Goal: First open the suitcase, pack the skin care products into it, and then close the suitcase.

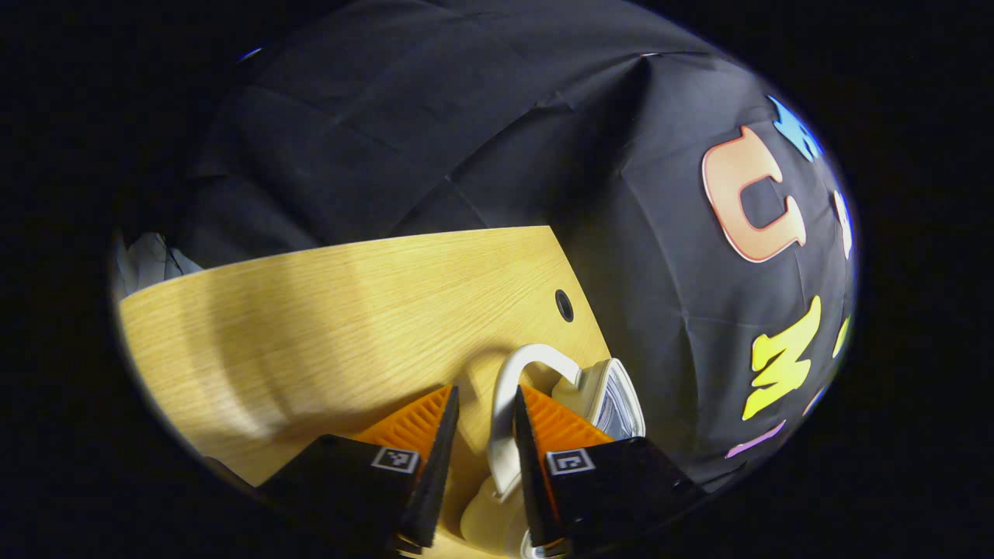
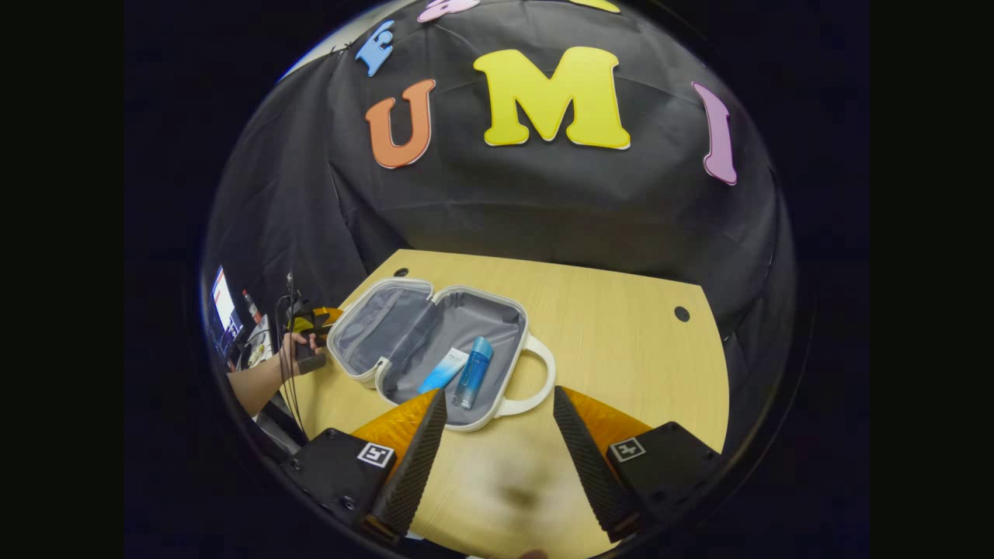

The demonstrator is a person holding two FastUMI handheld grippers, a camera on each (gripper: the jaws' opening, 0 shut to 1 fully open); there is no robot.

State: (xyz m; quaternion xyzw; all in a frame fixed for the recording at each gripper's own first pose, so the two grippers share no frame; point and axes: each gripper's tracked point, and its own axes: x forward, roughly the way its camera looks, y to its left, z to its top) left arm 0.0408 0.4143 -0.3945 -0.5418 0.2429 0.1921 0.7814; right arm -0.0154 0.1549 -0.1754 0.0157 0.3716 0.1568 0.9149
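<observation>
A cream suitcase (image 2: 509, 310) lies open on the wooden table (image 2: 621, 341), its grey lining showing. In its right half lie a pale blue tube (image 2: 444, 370) and a blue bottle (image 2: 474, 371). My right gripper (image 2: 498, 390) hovers open just in front of that half, near its handle (image 2: 540, 384), holding nothing. A hand holds my left gripper (image 2: 311, 320) at the lid's left edge. In the left gripper view, the lid's cream handle (image 1: 505, 388) passes between the fingers of my left gripper (image 1: 486, 392). It lies against the right finger (image 1: 532, 442), with a gap to the left one.
Round cable holes (image 2: 682, 314) (image 1: 564, 305) pierce the tabletop near its far edge. A forearm (image 2: 256, 384), cables and a lit screen (image 2: 223, 299) sit off the table's left side. Bare wood (image 1: 311, 326) stretches left of the lid.
</observation>
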